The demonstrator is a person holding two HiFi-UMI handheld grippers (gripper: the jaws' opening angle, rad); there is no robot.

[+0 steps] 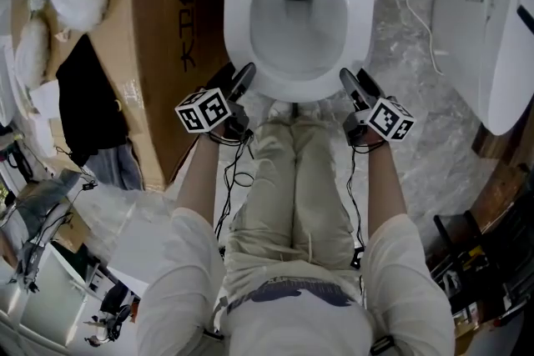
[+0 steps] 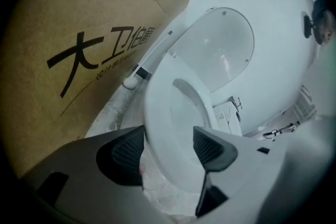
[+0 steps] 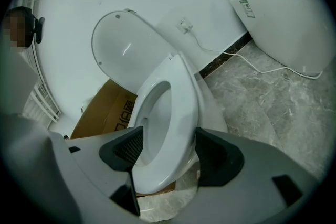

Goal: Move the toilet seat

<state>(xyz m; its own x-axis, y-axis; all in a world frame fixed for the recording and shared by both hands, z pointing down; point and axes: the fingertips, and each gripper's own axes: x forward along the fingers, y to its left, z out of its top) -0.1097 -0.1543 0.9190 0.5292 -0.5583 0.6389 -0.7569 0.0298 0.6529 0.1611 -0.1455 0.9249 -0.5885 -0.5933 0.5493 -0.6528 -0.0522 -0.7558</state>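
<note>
So we're standing right over the toilet, and the toilet seat [image 1: 240, 29] lies flat on the bowl [image 1: 298, 17], with the lid [image 2: 218, 52] tipped up behind it. The left claw [image 2: 168, 150] sits at the front left of the seat, pointing down at a slant. Its jaws are spread wide with the seat's front rim lined up between the pads. One pad is over the ring's inner edge and the other is by its outer edge, and we don't see them squeezing anything. The right claw [image 3: 168, 152] mirrors that at the front right: jaws wide, rim in the gap, nothing clamped. From the head view, both claws hang just beside the front curve of the seat, and our light trousers [image 1: 292, 179] show between them. A big cardboard box [image 1: 158, 37] with dark print leans close to the toilet's left side. Over on the right, a second toilet [image 1: 484, 37] stands on the grey marble floor [image 1: 400, 87], well apart from ours, with a white cable [image 1: 417, 4] trailing near it.
</note>
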